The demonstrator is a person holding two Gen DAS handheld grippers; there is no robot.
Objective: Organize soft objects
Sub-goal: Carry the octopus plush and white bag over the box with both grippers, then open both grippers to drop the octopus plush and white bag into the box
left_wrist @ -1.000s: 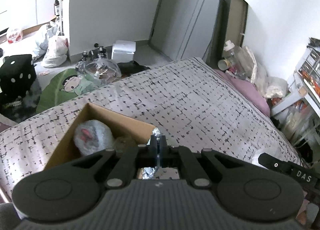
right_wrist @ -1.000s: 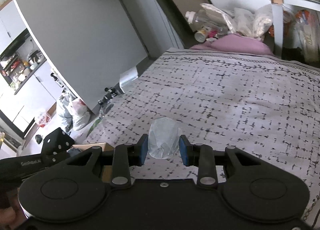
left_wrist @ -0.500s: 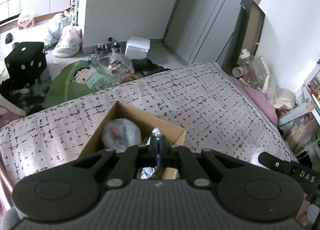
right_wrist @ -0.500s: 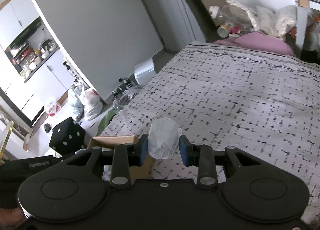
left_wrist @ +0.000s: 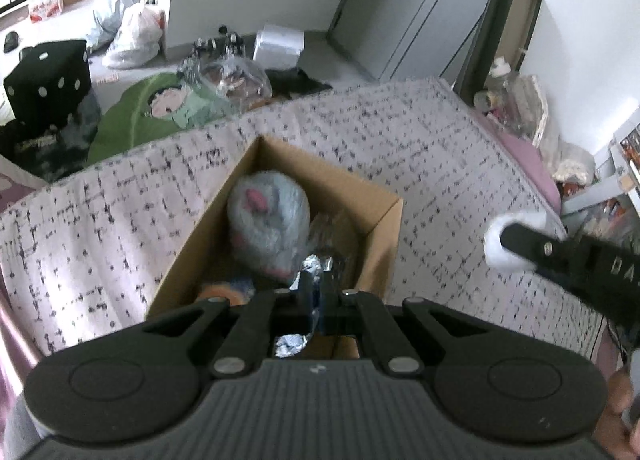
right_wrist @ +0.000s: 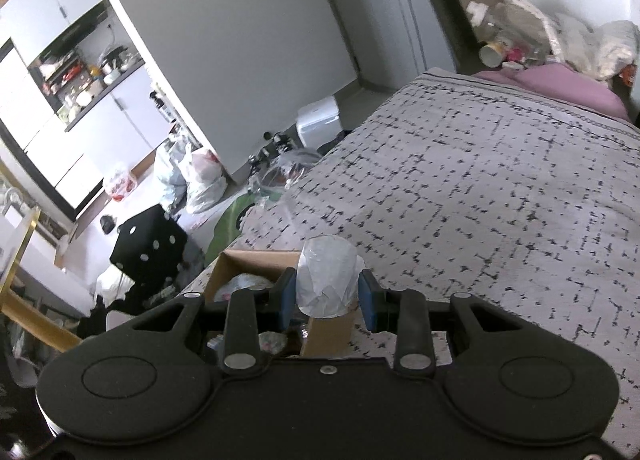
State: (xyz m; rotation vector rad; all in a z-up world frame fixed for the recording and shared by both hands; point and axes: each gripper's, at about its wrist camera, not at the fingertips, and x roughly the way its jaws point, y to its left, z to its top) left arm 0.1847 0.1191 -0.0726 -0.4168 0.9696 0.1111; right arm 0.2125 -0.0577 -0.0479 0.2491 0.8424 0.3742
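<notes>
Left wrist view. Left gripper (left_wrist: 316, 292) pointed down over the open box (left_wrist: 384, 219) on the bed (left_wrist: 440, 147); its jaws were together, pinching a crinkled foil wrapper (left_wrist: 314, 266), with more foil showing below the fingers. Inside the box a grey-and-pink plush (left_wrist: 268, 219) lay toward 11 o'clock, and something orange sat at the near edge, too blurred to name. At 3 o'clock the right gripper (left_wrist: 520, 236) came in from the frame edge, clamped on a white roll (left_wrist: 496, 252); partial lettering "DA" read on its arm. Part of a hand (left_wrist: 616, 412) showed at 4 o'clock. On the floor at 10 o'clock stood a black dice cube (left_wrist: 48, 75), at 11 o'clock a green cartoon cushion (left_wrist: 160, 107), at 12 o'clock a white appliance (left_wrist: 280, 45) and clear bags.

Right wrist view. Right gripper (right_wrist: 327, 292) was closed on the white roll (right_wrist: 328, 280), blue pads against its sides. The box (right_wrist: 256, 260) lay directly below, at 9 o'clock from the roll, with the roll over its near corner. The patterned bed (right_wrist: 500, 187) filled 1 to 4 o'clock and a pink pillow (right_wrist: 560, 87) sat at 1 o'clock. The dice cube (right_wrist: 148, 248) sat at 9 o'clock. No readable writing.
</notes>
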